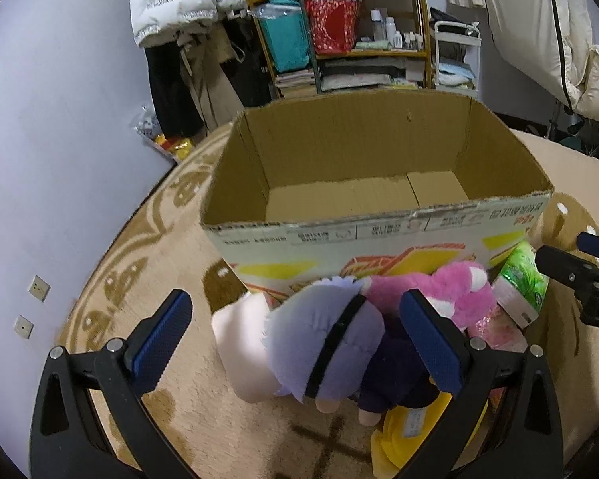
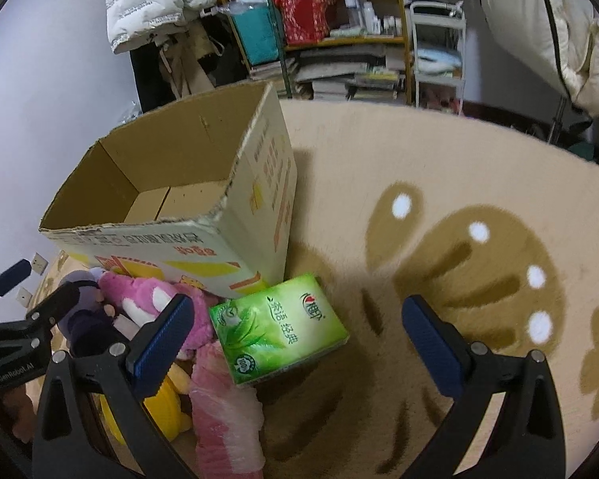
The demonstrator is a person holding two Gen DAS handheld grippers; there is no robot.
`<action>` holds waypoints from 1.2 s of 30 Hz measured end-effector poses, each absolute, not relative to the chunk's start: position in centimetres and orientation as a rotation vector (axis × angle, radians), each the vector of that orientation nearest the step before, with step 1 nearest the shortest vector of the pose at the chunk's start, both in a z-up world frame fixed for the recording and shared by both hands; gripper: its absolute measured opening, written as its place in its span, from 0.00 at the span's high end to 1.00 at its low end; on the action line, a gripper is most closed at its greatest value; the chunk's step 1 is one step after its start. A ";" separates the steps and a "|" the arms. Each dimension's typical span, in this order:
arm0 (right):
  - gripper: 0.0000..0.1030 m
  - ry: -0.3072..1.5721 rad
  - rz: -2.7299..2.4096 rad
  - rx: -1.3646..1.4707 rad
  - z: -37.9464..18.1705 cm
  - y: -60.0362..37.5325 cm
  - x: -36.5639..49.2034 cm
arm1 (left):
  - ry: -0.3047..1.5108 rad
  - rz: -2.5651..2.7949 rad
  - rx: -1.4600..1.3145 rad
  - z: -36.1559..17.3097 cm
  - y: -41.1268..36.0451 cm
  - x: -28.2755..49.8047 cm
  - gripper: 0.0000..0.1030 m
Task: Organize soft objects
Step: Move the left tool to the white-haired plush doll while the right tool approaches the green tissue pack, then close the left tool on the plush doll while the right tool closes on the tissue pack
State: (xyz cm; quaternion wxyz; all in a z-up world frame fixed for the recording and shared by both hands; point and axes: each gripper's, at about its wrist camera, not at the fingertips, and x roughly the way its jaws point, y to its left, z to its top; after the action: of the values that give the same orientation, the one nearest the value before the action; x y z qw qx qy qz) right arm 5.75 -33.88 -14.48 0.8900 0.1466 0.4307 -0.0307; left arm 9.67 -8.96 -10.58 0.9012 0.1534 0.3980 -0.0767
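An open cardboard box stands on the carpet, nothing visible inside; it also shows in the right wrist view. In front of it lies a pile of soft things: a lavender-haired doll, a pink plush, a yellow plush and a green tissue pack. My left gripper is open, its jaws around the doll without touching it. My right gripper is open and empty, just above the tissue pack and carpet.
A pink plastic-wrapped pack lies beside the tissue pack. A beige patterned carpet spreads to the right. Cluttered shelves, a white cart and hanging coats stand behind the box. A wall is at left.
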 end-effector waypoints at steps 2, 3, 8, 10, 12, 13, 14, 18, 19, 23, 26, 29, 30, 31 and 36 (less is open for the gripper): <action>0.00 0.910 -0.060 0.305 -14.9 -33.8 6.0 | 0.845 -0.164 0.311 -11.1 -9.1 9.8 0.00; 0.00 0.914 -0.061 0.303 -15.1 -33.8 6.2 | 0.855 -0.164 0.307 -11.4 -9.2 9.9 0.00; 0.00 0.964 -0.042 0.312 -16.0 -33.5 6.9 | 0.890 -0.183 0.320 -12.5 -9.7 10.1 0.00; 0.00 0.975 -0.037 0.300 -16.2 -33.4 7.0 | 0.898 -0.180 0.328 -12.8 -9.9 10.1 0.00; 0.00 0.985 -0.033 0.289 -16.4 -33.2 7.2 | 0.919 -0.183 0.313 -13.0 -9.8 10.2 0.00; 0.00 0.991 -0.033 0.287 -16.6 -33.2 7.3 | 0.934 -0.182 0.300 -13.2 -9.7 10.3 0.00; 0.00 0.995 -0.032 0.287 -16.7 -33.2 7.3 | 0.952 -0.184 0.280 -13.3 -9.6 10.4 0.00; 0.00 1.020 -0.019 0.276 -17.4 -33.1 7.6 | 1.006 -0.190 0.188 -13.8 -8.7 11.1 0.00; 0.00 1.026 -0.018 0.269 -17.6 -33.0 7.8 | 1.024 -0.195 0.162 -14.0 -8.5 11.3 0.00; 0.00 1.039 -0.010 0.260 -17.9 -32.8 8.2 | 1.088 -0.213 0.059 -14.7 -7.6 11.8 0.00; 0.00 1.046 -0.005 0.255 -18.1 -32.7 8.6 | 1.099 -0.217 0.045 -14.7 -7.5 11.8 0.00; 0.00 1.056 -0.003 0.249 -18.5 -32.8 9.0 | 1.104 -0.224 0.052 -14.7 -7.7 11.7 0.00; 0.00 1.061 -0.003 0.248 -18.6 -32.8 9.2 | 1.104 -0.226 0.053 -14.8 -7.7 11.7 0.00; 0.00 1.064 -0.003 0.247 -18.7 -32.8 9.3 | 1.103 -0.226 0.056 -14.8 -7.8 11.5 0.00; 0.01 1.075 -0.003 0.237 -19.2 -32.8 9.9 | 1.099 -0.215 0.054 -14.8 -7.7 11.6 0.00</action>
State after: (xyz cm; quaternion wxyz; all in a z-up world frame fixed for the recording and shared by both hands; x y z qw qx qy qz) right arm 9.91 -32.83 -19.16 0.8524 0.1124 0.5107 -0.0015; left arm 11.63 -7.73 -14.82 0.8470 0.0255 0.5211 -0.1020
